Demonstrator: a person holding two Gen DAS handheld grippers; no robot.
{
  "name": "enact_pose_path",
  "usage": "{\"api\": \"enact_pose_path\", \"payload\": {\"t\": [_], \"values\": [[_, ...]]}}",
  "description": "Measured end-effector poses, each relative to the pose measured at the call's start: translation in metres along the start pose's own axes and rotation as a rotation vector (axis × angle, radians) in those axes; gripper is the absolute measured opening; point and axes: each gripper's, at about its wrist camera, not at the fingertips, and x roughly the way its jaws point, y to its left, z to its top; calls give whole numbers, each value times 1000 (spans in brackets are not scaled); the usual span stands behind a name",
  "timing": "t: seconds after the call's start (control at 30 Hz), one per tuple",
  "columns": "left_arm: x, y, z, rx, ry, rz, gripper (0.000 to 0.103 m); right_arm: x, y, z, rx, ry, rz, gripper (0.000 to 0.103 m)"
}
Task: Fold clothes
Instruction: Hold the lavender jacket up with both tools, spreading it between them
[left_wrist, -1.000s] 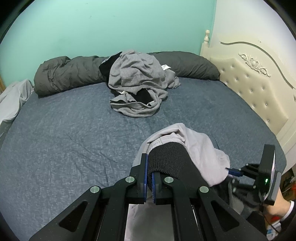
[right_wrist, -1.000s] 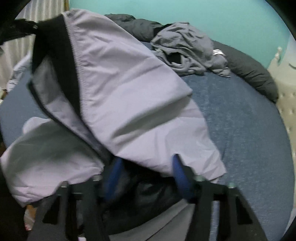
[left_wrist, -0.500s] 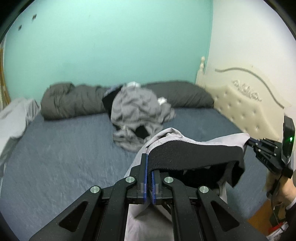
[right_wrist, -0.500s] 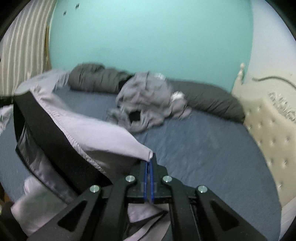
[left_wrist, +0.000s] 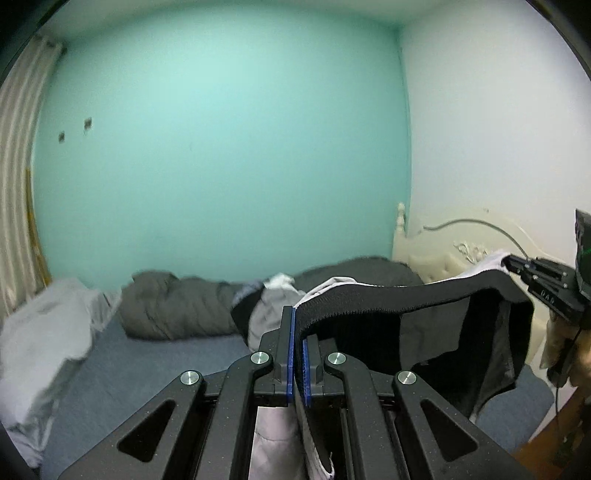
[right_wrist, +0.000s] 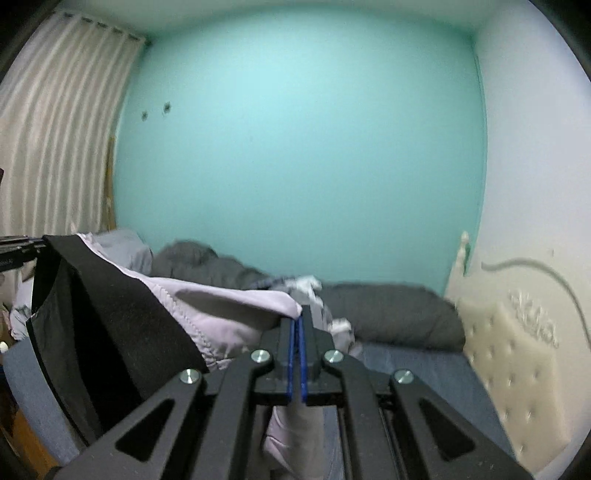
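A pale lilac-grey garment with a broad black ribbed waistband (left_wrist: 406, 299) hangs stretched in the air between my two grippers. My left gripper (left_wrist: 297, 332) is shut on one end of the waistband. My right gripper (right_wrist: 299, 321) is shut on the pale fabric (right_wrist: 229, 299) at the other end. In the left wrist view the right gripper (left_wrist: 517, 266) shows at the far right, with a hand under it. In the right wrist view the left gripper's tip (right_wrist: 22, 245) shows at the left edge. The garment's lower part hangs below, out of sight.
Below lies a bed with a blue sheet (left_wrist: 155, 369). A rolled dark grey duvet (left_wrist: 173, 306) and a heap of grey clothes (left_wrist: 269, 310) sit at its far side. Pale clothing (left_wrist: 40, 332) lies at the left. A cream padded headboard (right_wrist: 517, 354) stands right, a striped curtain (right_wrist: 55, 140) left.
Both grippers have risen high above the bed and tilted up toward level. The right gripper, open around the fabric before, has shut on it. The waistband now spans taut between them.
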Motion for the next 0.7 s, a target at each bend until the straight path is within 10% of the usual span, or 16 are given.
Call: {"api": "enact_pose_path", "payload": {"t": [0.7], "values": [[-147, -31, 87, 86, -198, 64, 3, -141, 7, 135, -73, -227, -14, 1]]}}
